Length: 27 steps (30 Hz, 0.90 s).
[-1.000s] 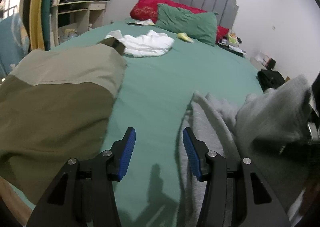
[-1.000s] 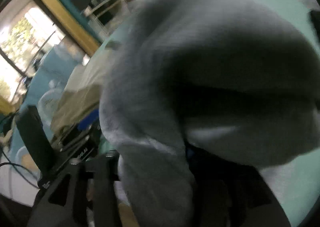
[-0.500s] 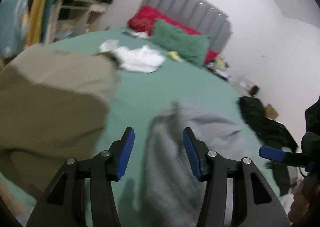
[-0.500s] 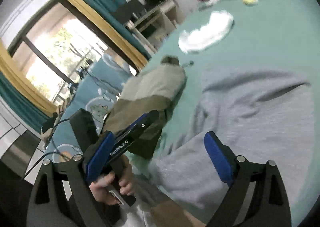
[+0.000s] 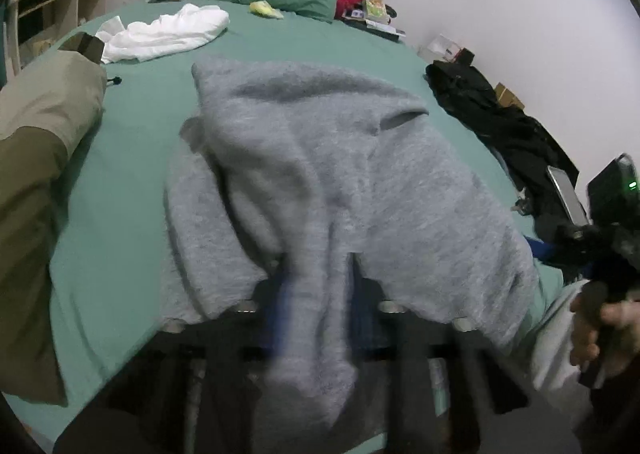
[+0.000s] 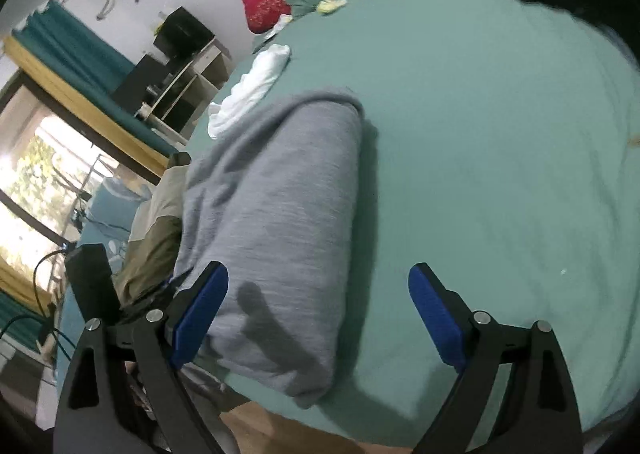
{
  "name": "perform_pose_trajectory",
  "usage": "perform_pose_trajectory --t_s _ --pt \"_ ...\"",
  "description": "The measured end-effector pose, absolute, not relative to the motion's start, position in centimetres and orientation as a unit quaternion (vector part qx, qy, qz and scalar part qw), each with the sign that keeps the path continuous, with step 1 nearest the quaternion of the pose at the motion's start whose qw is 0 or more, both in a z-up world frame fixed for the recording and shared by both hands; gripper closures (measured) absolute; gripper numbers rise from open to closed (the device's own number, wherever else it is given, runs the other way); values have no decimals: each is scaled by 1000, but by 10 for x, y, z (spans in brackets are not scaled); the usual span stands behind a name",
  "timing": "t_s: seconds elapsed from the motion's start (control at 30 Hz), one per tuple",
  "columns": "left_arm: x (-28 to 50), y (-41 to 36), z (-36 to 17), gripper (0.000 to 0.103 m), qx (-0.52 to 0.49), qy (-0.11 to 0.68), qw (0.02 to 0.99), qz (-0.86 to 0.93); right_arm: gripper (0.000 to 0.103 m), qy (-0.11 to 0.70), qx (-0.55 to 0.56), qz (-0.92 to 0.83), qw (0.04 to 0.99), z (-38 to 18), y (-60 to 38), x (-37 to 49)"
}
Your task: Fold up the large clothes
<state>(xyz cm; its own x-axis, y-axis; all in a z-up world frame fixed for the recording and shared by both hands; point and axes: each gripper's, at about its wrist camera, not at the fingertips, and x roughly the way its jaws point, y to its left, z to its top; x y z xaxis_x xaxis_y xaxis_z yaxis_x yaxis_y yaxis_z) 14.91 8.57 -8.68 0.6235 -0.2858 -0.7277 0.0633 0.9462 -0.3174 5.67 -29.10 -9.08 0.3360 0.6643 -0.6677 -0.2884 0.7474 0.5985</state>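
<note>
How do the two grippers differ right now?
The left gripper has grey garment cloth bunched between its blurred fingers; the right gripper holds nothing.
The left gripper's fingers stand close together; the right gripper's stand wide apart.
The left gripper is draped in cloth; the right gripper hangs beside the garment's edge over the green bed.
Both have blue pads.

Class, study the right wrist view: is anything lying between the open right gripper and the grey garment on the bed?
Nothing visible. The right gripper is open just above the grey garment, whose near end lies beside its left finger. Only bare green sheet lies under the rest of the gap.
</note>
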Motion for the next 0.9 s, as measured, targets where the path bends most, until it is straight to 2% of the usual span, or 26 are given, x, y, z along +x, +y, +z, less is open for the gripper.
perform_pose_trajectory --t_s 0.17,0.27,0.37,0.43,0.47,0.5,0.53,0.6,0.7,0.9 --pt "121 105 -57 87 -138 394 906 -63 11 500 255 340 754 -120 -293 63" --pt "113 118 -50 87 -129 404 904 -46 1 495 249 361 750 -123 -274 64" --pt "121 122 -76 85 -110 455 883 -35 1 501 242 380 739 -139 -241 67" --pt "128 128 -99 83 -135 489 861 -29 1 509 244 396 724 -154 -217 66" --pt "127 131 -104 79 -143 492 859 -21 11 503 226 406 729 -154 -205 62" --pt "127 130 -104 77 -143 491 859 -15 26 499 219 424 723 -152 -197 59" --pt "126 130 -101 74 -139 490 861 -11 29 506 224 424 717 -151 -194 59" --pt "122 127 -93 60 -139 484 864 -17 40 508 215 425 718 -144 -200 58" --pt "115 117 -70 50 -121 465 877 -18 42 514 218 424 713 -132 -220 58" --pt "117 84 -23 47 -97 411 905 -48 41 518 160 402 738 -110 -252 38"
